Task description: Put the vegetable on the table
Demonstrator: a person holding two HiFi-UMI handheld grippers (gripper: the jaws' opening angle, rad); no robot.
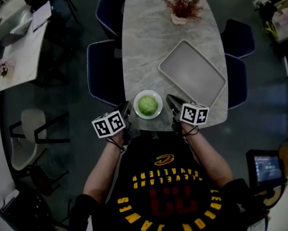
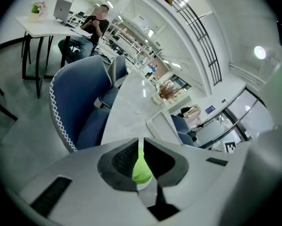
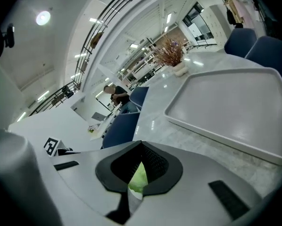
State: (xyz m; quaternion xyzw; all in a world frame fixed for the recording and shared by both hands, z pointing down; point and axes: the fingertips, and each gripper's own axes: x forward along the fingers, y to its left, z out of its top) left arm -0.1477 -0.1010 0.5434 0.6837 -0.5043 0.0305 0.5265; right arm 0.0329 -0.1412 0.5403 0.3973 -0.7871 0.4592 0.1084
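Veg [image 1: 147, 105] in bowl [image 1: 158, 111] nr tbl [image 1: 149, 47] edge.

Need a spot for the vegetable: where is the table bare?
Bare: grey marble table left of the grey rectangular tray, between the reddish potted plant and the white bowl holding the round green vegetable. Crowded: the near edge.

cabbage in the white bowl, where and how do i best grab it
Probably take the cabbage across its round middle, coming down from above with the jaws wide. It sits low in the bowl, whose rim guards its lower sides, while its top is bare.
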